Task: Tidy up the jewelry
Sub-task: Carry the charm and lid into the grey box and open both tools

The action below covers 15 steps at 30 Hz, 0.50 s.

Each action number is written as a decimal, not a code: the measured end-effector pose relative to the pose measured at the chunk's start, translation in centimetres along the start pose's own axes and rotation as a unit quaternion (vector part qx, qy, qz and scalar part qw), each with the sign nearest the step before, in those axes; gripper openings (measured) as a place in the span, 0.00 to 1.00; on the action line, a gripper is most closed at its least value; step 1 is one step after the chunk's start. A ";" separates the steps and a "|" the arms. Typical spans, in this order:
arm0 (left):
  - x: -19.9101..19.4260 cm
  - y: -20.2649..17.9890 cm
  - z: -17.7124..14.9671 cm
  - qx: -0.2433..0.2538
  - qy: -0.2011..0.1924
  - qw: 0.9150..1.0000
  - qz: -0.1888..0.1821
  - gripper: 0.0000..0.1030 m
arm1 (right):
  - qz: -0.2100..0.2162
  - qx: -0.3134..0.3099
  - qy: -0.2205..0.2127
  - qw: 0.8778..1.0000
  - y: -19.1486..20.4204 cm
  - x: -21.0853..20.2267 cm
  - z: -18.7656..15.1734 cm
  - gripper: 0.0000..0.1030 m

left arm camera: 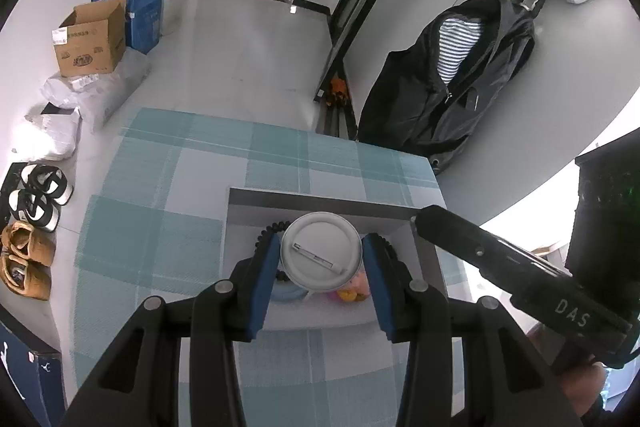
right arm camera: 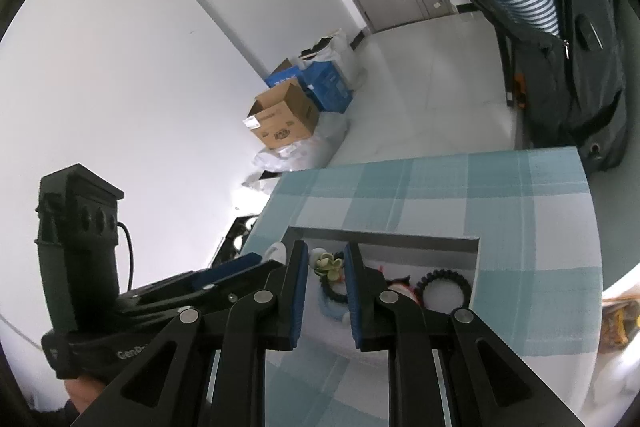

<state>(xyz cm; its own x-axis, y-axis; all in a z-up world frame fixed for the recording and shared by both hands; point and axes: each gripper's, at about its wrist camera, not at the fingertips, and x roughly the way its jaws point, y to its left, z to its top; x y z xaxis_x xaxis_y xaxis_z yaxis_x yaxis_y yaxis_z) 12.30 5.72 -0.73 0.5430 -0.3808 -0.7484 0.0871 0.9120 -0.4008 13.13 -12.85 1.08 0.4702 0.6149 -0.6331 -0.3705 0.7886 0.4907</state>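
1. The left gripper holds a round white badge between its two blue pads, pin side up, right over the grey box.
2. That box sits on a table with a blue checked cloth.
3. Under the badge, inside the box, I can make out a black beaded bracelet, a pale blue ring and something pink and yellow, mostly hidden.
4. The right gripper hangs over the same box with its pads apart and nothing between them.
5. Below it lie a small green flower piece and a black braided bracelet.
6. A dark jacket hangs beyond the table; cardboard boxes stand by the wall.
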 end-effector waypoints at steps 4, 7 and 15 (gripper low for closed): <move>1.0 0.2 0.3 -0.009 0.009 1.000 -0.002 0.36 | -0.008 0.009 0.005 1.000 -0.7 0.3 0.4 0.17; 1.7 0.3 0.4 -0.016 0.017 1.000 -0.007 0.36 | -0.014 0.020 0.015 1.000 -1.5 0.7 0.6 0.17; 2.6 0.0 0.4 -0.015 0.028 0.999 -0.009 0.36 | -0.026 0.028 0.031 0.999 -2.3 1.0 0.3 0.17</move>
<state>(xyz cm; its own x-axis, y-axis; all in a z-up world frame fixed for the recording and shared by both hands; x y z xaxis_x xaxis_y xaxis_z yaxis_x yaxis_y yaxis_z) 14.07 4.83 -2.45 0.4936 -0.4063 -0.7690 0.0708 0.9000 -0.4301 14.69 -14.10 -0.53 0.4372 0.5723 -0.6938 -0.2996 0.8201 0.4876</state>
